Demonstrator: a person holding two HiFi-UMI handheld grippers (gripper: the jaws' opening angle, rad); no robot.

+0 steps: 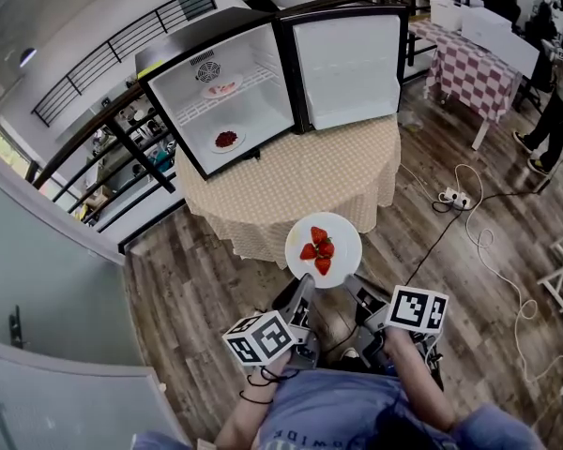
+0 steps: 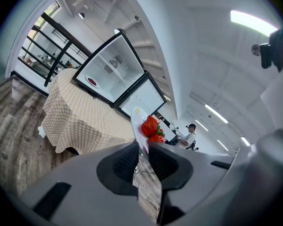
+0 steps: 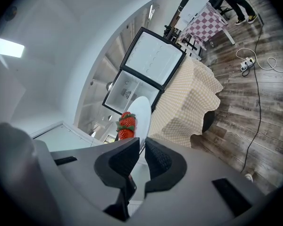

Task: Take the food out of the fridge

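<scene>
Pinching the rim of a white plate (image 1: 342, 231), the left gripper (image 2: 142, 155) had its two jaws closed on the plate's near edge. The right gripper (image 3: 142, 157) was closed on the same plate, with the rim squeezed between its dark pads. The two grippers sat side by side, left one on the left part of the rim, right one on the right part. Each had a cube with black and white squares on it, the left cube (image 1: 260, 337) and the right cube (image 1: 418, 309).

On the plate lay a small pile of red strawberries (image 1: 319, 249) with green tops. The plate was up in the air, out of the fridge, just in front of the round table (image 1: 300, 176).

The table had a tan checked cloth. On it stood a little fridge (image 1: 169, 56) with its door (image 1: 347, 68) swung wide open. Inside, a plate of pink food (image 1: 222, 88) sat on the wire shelf. A plate of dark red food (image 1: 227, 140) sat on the bottom.

Farther off, white cables (image 1: 479, 228) lay on the wood floor. A table with a red checked cloth (image 1: 469, 68) stood at the back right, and a person (image 1: 558, 97) stood next to it.
</scene>
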